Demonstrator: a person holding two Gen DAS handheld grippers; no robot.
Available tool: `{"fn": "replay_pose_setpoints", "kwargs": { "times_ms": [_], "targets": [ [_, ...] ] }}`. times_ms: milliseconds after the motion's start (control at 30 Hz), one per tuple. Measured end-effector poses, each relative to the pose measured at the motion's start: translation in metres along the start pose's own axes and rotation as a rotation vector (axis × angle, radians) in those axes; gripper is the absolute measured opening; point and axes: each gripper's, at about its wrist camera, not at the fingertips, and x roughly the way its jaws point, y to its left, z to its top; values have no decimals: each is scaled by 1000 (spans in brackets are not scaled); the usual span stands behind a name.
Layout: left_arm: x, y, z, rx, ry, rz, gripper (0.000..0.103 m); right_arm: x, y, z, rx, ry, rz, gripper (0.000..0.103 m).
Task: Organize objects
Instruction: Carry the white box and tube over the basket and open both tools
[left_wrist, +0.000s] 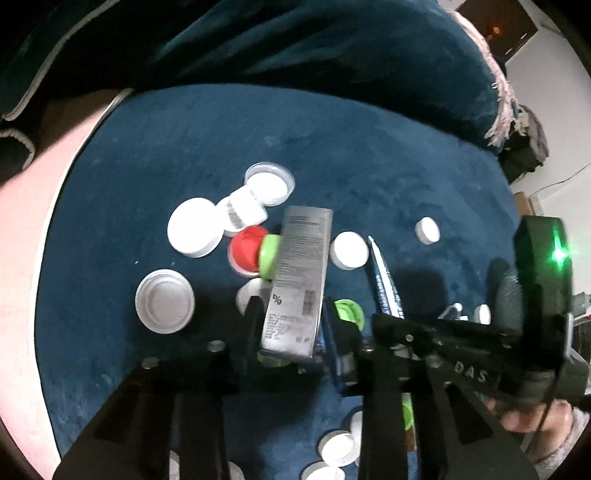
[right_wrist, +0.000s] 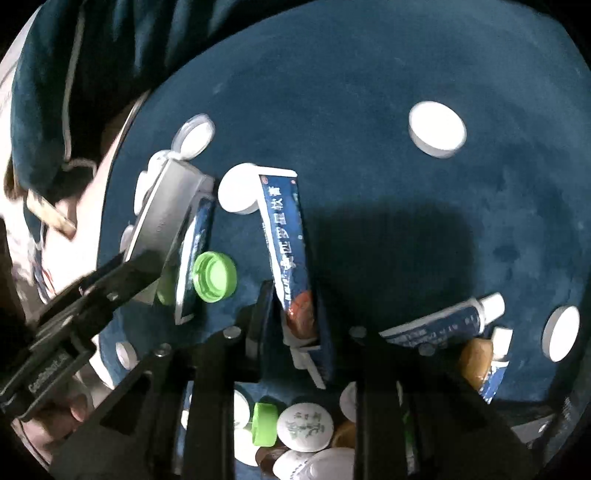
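Note:
My left gripper (left_wrist: 291, 325) is shut on a long silver-grey carton (left_wrist: 299, 280) and holds it above the blue cloth; the carton also shows in the right wrist view (right_wrist: 166, 218). My right gripper (right_wrist: 295, 317) is shut on a blue carton with white lettering (right_wrist: 288, 240), which points away from me. It shows edge-on in the left wrist view (left_wrist: 386, 284). Another blue carton (right_wrist: 194, 258) lies beside the grey one. White, red and green caps lie scattered below on the cloth.
A round surface covered in dark blue cloth (left_wrist: 184, 147) holds a red cap (left_wrist: 245, 249), green caps (right_wrist: 214, 277), white lids (left_wrist: 164, 301) (right_wrist: 437, 129), a tube (right_wrist: 447, 321) and several bottles (right_wrist: 304, 426) near me. A dark cushion (left_wrist: 295, 44) lies behind.

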Motion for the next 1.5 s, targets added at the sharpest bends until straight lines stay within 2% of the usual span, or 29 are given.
{"fn": "replay_pose_setpoints", "kwargs": {
  "times_ms": [267,367,433,500,600,700,800,833,933,1300,1433,1500],
  "targets": [
    [-13,11,-1,-46,-5,-41,27,-24,20,-1,-14,-88,-7,19],
    [-16,17,-9,-68,38,-59,27,-35,25,-4,-9,-102,5,19],
    [-15,19,-11,-71,65,-37,28,-37,24,-7,5,-91,17,19],
    [-13,22,-10,-77,66,-9,31,-34,24,-11,23,-73,25,19],
    [-7,25,-6,-98,50,-11,47,-31,26,-18,22,-58,36,19],
    [3,26,-1,-110,37,-13,49,-32,25,-20,10,-57,36,19],
    [7,24,-4,-94,32,-10,46,-36,19,-21,13,-57,36,19],
    [5,23,-3,-83,29,-1,37,-38,17,-21,18,-61,39,19],
    [-8,18,-2,-35,6,38,31,-44,15,-19,25,-81,46,19],
    [-48,-1,-9,-25,-25,-28,29,-90,12,-46,67,-164,93,19],
    [-73,-34,-9,30,-73,-69,29,-116,3,-62,107,-213,118,19],
    [-90,-61,-10,74,-100,-119,29,-134,-7,-71,134,-252,124,19]
  ]
}}
